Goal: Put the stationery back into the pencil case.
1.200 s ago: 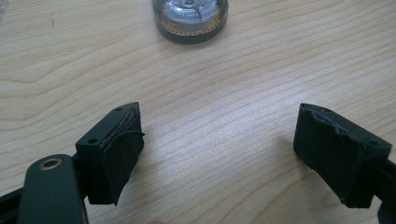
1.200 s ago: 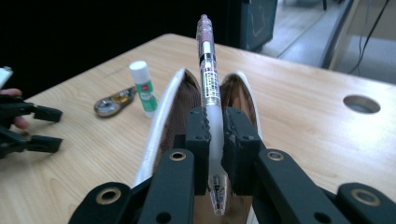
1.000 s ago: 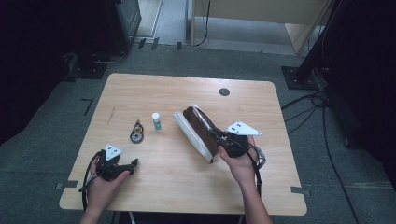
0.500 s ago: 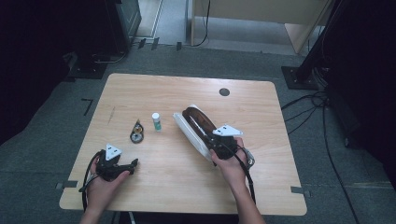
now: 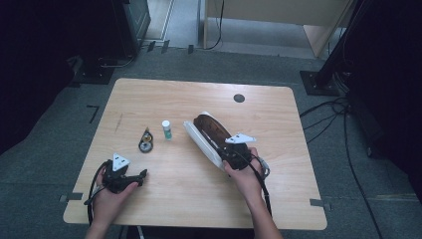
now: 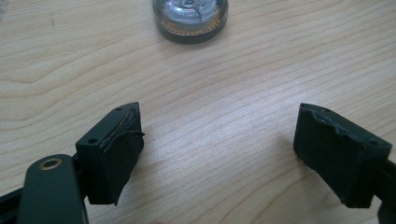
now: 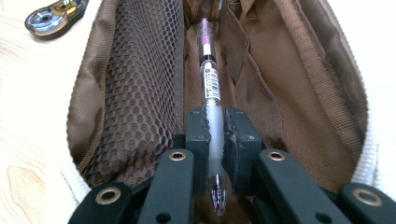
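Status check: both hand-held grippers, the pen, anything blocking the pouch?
Right hand-held gripper shut on pen, inside open pouch. Left hand-held gripper open, empty, over bare table. Nothing blocking.

My high view looked down on the whole tabletop (image 5: 199, 99) from above. Both gripper views sat close, sharing the round tape measure (image 6: 190, 18) with it.

Table (image 5: 164, 199): pale wood, visible grain, smooth with a soft sheen. Pouch (image 7: 299, 88), centre of the right gripper view: brown woven cloth lining, dark open mesh panel at left, white edge. Pen (image 7: 211, 88): clear glossy plastic barrel, frosted grip, printed label. Round tape case (image 6: 190, 18), top of the left gripper view: shiny metal under clear plastic. Left gripper (image 6: 219, 144) pads: matt black, rubbery, edges worn and rough.
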